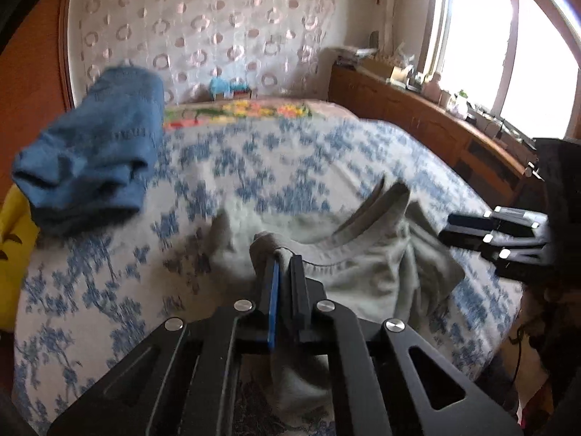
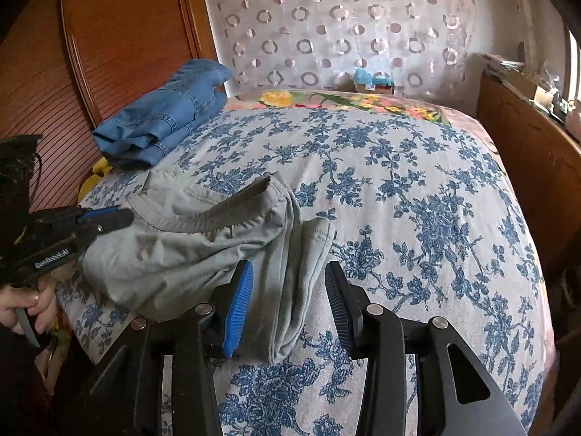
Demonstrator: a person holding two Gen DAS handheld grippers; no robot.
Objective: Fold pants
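Grey-green pants (image 2: 189, 243) lie bunched on the near part of the bed, waistband up; they also show in the left wrist view (image 1: 363, 258). My left gripper (image 1: 285, 263) is shut on a fold of the pants at their left edge; it also shows in the right wrist view (image 2: 109, 219). My right gripper (image 2: 288, 276) is open, its jaws astride the pants' right edge, not closed on the cloth. It appears at the right of the left wrist view (image 1: 457, 229).
The bed (image 2: 417, 200) has a white cover with blue flowers. Folded blue jeans (image 2: 163, 116) lie at its far left by a wooden headboard (image 2: 120, 36). A wooden cabinet (image 1: 428, 123) with clutter runs along the right under a window.
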